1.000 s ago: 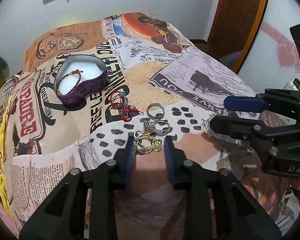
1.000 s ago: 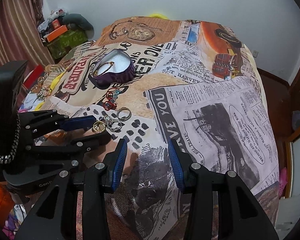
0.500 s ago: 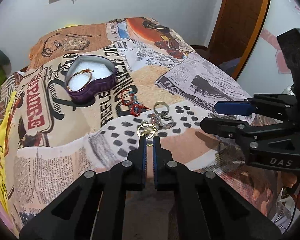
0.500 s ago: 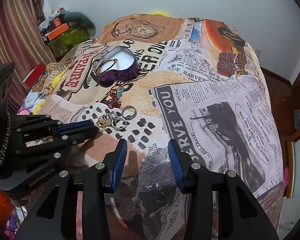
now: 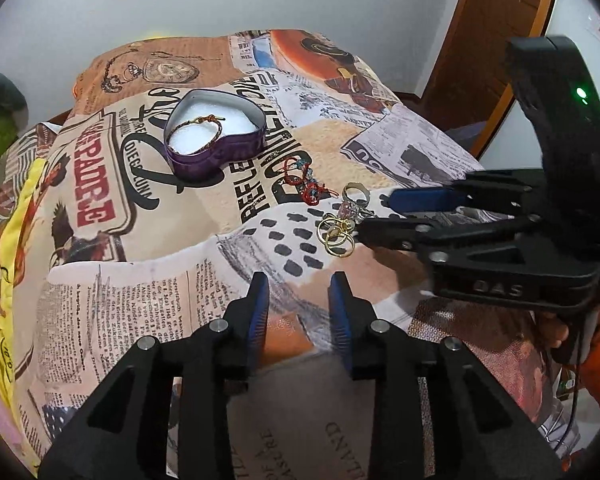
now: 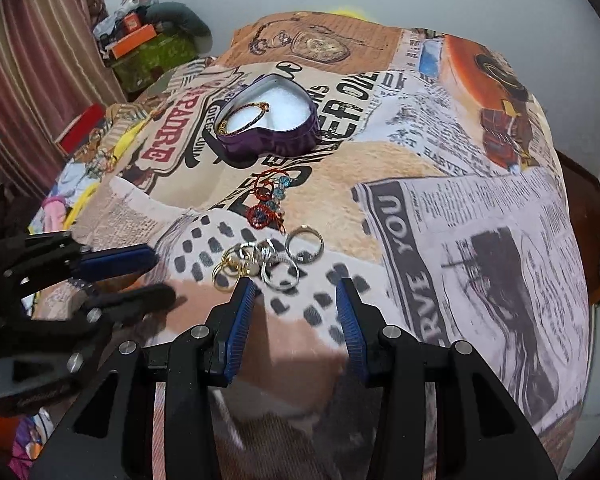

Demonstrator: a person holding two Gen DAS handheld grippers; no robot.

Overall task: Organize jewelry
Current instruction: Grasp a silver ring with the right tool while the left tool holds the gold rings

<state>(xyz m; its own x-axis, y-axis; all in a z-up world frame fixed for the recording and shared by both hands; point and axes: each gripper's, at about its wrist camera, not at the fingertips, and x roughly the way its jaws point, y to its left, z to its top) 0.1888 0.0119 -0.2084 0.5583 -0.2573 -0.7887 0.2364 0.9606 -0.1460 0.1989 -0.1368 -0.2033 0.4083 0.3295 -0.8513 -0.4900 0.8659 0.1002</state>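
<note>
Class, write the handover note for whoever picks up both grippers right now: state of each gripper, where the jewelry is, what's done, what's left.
Left gripper: open, holding nothing, short of the gold rings.
Right gripper: open, holding nothing, its fingertips at the ring pile; its left finger is right by the gold rings.
Heart box: open on the bedspread, one cord bracelet inside.
Loose on the bedspread: gold rings, silver rings, red beaded piece.
Done: bracelet boxed.
Left: move the rings and the red piece into the box. The right gripper looks best placed to start on the rings.
</note>
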